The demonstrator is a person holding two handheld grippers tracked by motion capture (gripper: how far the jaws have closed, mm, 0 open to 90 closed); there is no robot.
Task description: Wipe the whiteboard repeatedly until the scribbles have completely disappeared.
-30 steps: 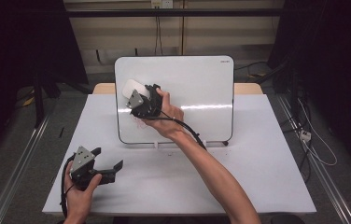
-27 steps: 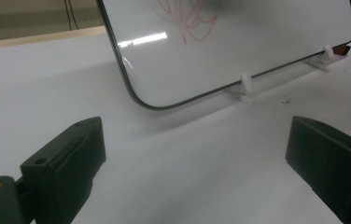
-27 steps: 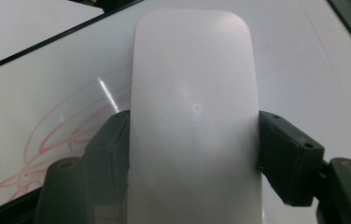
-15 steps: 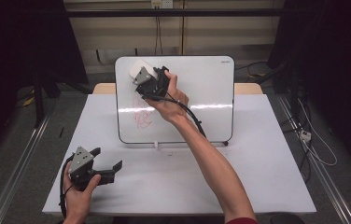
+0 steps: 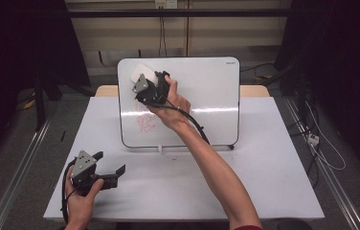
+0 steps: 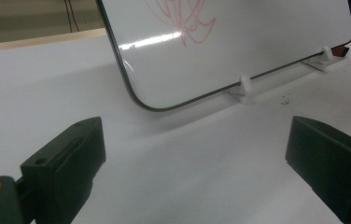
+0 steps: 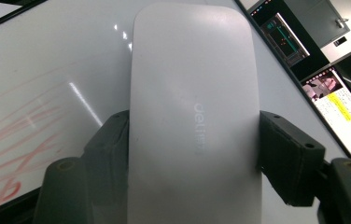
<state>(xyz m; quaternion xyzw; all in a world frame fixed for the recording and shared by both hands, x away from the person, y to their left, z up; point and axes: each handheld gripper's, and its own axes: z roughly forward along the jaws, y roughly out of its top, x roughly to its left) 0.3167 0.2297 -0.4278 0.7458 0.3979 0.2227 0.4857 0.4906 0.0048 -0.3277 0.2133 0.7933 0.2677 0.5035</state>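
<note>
Where the white table (image 5: 274,158) ends, dark room.

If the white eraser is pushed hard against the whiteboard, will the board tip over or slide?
The whiteboard leans back on two small white clip feet, so a hard push near its top probably tips it. The feet sit loose on the smooth table, so sliding seems likely. The eraser looks rigid, passing force straight on.

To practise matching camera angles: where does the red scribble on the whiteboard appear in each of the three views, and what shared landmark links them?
High view: the red scribble sits low on the board's left part, below the right gripper.
Left gripper view: at the top centre, cut off by the frame.
Right gripper view: at the left edge, beside the white eraser.
Shared landmark: the whiteboard.
</note>
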